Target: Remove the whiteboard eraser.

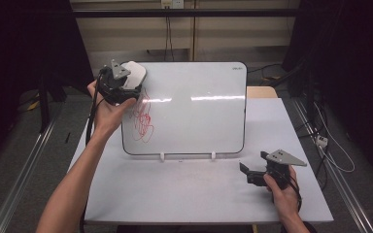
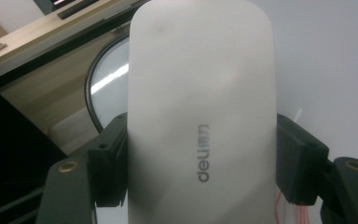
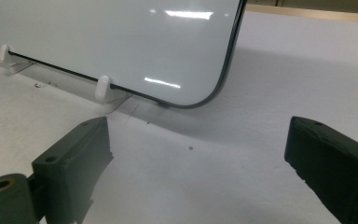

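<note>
White tabletop (image 1: pixel 194 194) is carrying a whiteboard (image 1: pixel 199 111) that is leaning in small white clips (image 3: pixel 102 88) near the table's far edge; dark curtains are flanking the scene. Red scribbles (image 1: pixel 143 121) are showing near the board's left edge. Left gripper (image 1: pixel 121 85) is clamping a white eraser (image 2: pixel 200 112), its black jaws pressing the eraser's two long sides, and is holding it at the board's upper left corner, just above the scribbles. Right gripper (image 1: pixel 249 173) is resting in the person's hand (image 1: pixel 284 194) near the table's right front corner, jaws standing wide apart with nothing between them, pointing toward the board's lower right corner.
</note>
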Demonstrator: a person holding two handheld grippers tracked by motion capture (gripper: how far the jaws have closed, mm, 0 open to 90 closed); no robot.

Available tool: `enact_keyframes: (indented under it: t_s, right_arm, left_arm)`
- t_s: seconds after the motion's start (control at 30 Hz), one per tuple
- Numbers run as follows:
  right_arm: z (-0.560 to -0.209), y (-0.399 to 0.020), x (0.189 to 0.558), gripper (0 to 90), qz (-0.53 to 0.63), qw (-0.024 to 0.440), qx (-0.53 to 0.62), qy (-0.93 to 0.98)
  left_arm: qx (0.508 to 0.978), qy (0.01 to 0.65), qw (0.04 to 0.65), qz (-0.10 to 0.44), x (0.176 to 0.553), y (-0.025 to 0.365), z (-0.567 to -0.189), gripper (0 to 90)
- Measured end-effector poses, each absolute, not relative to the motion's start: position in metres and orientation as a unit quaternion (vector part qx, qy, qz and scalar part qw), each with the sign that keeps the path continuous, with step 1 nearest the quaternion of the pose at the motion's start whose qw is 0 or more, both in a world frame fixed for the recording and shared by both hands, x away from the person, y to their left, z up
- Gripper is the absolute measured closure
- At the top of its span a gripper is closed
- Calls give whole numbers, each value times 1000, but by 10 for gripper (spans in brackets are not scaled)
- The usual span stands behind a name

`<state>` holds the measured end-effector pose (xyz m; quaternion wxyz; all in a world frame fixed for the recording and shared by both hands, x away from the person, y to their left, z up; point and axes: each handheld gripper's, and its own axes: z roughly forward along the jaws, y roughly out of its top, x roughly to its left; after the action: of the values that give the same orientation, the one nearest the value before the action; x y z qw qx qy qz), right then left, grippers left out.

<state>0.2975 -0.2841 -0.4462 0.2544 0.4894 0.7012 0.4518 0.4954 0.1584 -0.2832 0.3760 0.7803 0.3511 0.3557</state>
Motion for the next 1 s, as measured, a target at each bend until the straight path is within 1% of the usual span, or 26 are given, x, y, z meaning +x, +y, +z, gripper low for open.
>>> enact_keyframes:
  t_s: [0.13,0.27,0.33,1.0]
  right_arm:
    - [-446,-284,298,71,451,254,490,701]
    - [-446,-283,298,71,452,253,489,701]
    - [-446,-283,298,71,453,254,488,701]
    - [-446,-285,297,71,453,255,492,699]
  left_arm:
    - [770,343,397,362,488,160,-274,312]
    - [771,337,399,365,481,161,-267,312]
    - [768,338,399,370,480,163,-268,312]
    - [752,344,442,348,462,176,-279,312]
